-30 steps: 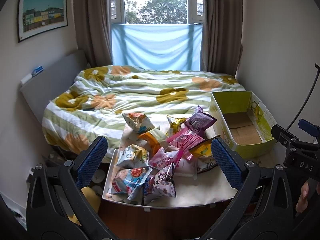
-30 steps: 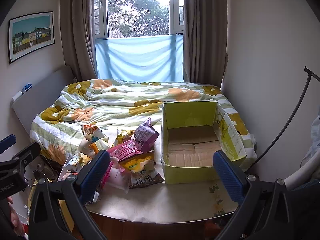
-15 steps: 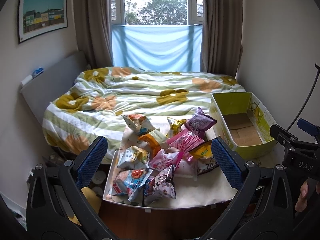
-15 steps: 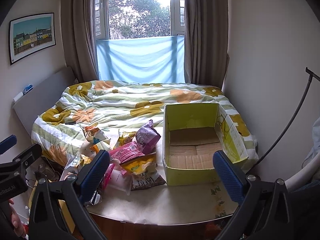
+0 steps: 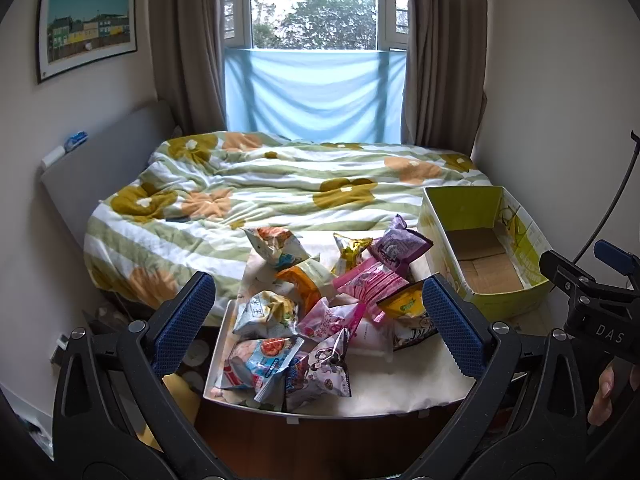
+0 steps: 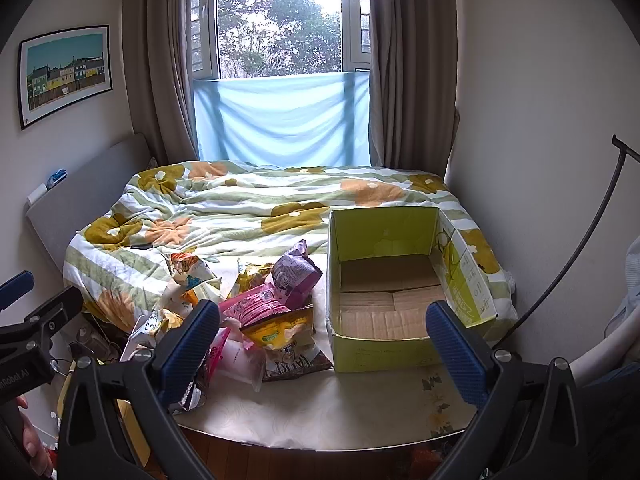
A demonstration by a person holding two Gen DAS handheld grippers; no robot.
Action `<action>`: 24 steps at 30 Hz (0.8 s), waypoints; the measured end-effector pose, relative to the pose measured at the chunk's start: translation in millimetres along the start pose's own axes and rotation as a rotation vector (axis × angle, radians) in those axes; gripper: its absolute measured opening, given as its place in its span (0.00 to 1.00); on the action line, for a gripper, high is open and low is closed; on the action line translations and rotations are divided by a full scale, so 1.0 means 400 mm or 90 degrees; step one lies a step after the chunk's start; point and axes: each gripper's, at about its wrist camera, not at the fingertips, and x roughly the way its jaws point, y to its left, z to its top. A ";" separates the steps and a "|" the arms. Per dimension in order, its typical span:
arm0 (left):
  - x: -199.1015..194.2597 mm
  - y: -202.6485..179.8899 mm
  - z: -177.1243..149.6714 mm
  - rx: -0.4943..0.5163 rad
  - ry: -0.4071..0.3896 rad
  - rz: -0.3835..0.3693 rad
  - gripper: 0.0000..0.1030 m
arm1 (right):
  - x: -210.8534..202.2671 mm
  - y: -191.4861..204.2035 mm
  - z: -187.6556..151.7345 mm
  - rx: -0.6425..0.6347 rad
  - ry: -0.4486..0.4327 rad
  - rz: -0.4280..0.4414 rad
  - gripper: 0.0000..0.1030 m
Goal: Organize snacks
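Observation:
A pile of snack bags lies on a white table, also in the right wrist view. It includes a purple bag, a pink bag and a yellow bag. An open, empty yellow-green cardboard box stands to the right of the pile, also in the left wrist view. My left gripper is open and empty, held back in front of the pile. My right gripper is open and empty, in front of the gap between pile and box.
A bed with a flowered green quilt lies right behind the table. Walls stand at left and right. A black cable hangs at the right. The table's front edge is near the grippers.
Both views have drifted slightly upward and closer to the table. The snacks and box have not moved.

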 end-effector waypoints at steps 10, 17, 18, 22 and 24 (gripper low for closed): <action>0.000 0.002 0.002 -0.001 0.001 0.000 1.00 | 0.000 0.000 -0.003 0.000 0.000 0.001 1.00; 0.000 0.005 0.001 -0.002 0.002 0.000 1.00 | 0.000 0.000 -0.003 0.000 0.000 0.001 1.00; -0.001 0.006 0.001 -0.001 0.001 0.000 1.00 | 0.000 0.000 -0.001 0.000 0.000 0.001 1.00; 0.000 0.005 0.001 -0.002 0.002 0.000 1.00 | -0.001 0.000 -0.001 -0.001 0.000 0.001 1.00; 0.000 0.005 0.001 -0.002 0.002 0.000 1.00 | -0.001 0.000 0.000 -0.001 0.000 0.002 1.00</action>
